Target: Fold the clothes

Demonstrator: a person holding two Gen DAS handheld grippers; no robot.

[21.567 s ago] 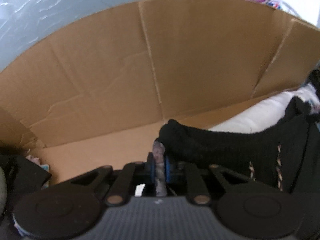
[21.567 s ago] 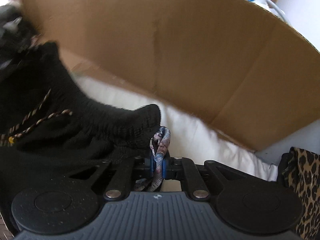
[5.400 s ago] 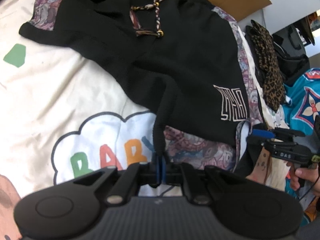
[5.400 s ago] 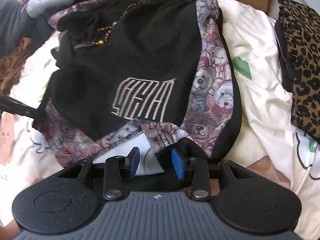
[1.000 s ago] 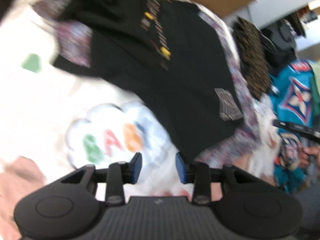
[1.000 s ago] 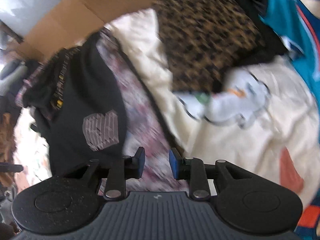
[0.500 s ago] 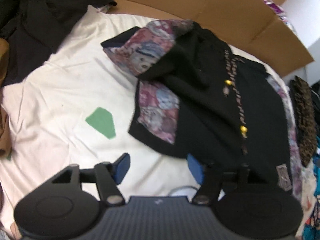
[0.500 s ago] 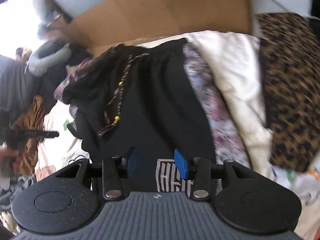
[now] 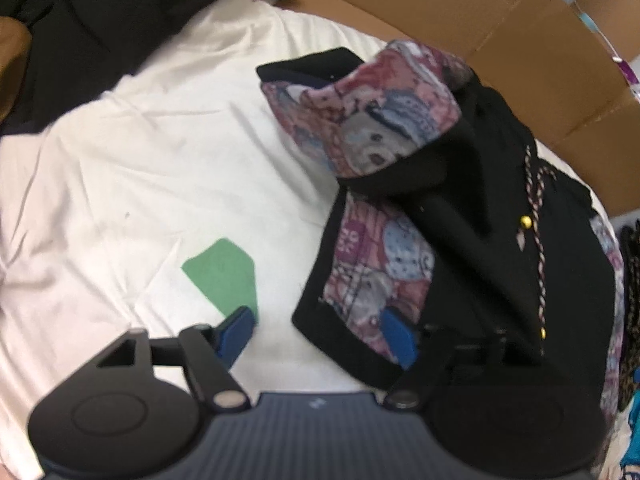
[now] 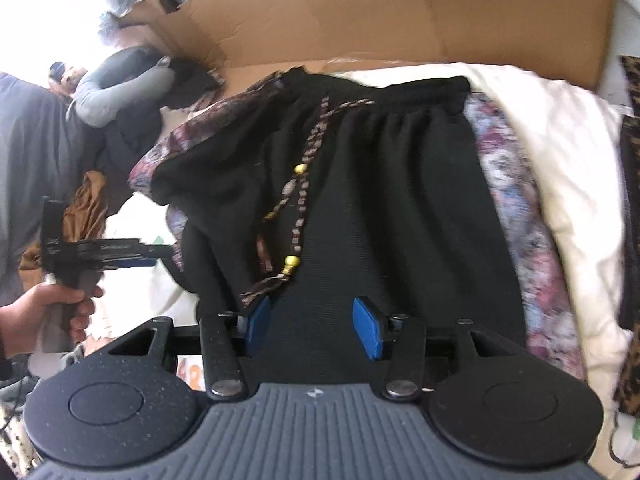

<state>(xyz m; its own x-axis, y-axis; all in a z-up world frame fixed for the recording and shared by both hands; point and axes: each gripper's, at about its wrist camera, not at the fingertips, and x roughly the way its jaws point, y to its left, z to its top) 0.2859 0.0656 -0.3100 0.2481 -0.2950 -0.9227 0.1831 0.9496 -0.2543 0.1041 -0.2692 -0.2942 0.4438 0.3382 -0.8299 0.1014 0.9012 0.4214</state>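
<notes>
black shorts (image 10: 400, 208) released onto white sheet (image 9: 160, 160), left claw (image 9: 316, 334) and right claw (image 10: 312, 326) now apart, just opened, empty

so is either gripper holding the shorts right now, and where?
Nothing held. Left gripper is open at the hem corner of the black shorts; right gripper is open above their front. Both have just been opening, with no fabric pinched.

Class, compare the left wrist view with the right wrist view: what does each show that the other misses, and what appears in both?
Only the left wrist view shows the green patch on the white sheet. Only the right wrist view shows a hand holding the left tool and the leopard-print cloth. Both show the black shorts with patterned panels, their beaded drawstring and the cardboard behind.
</notes>
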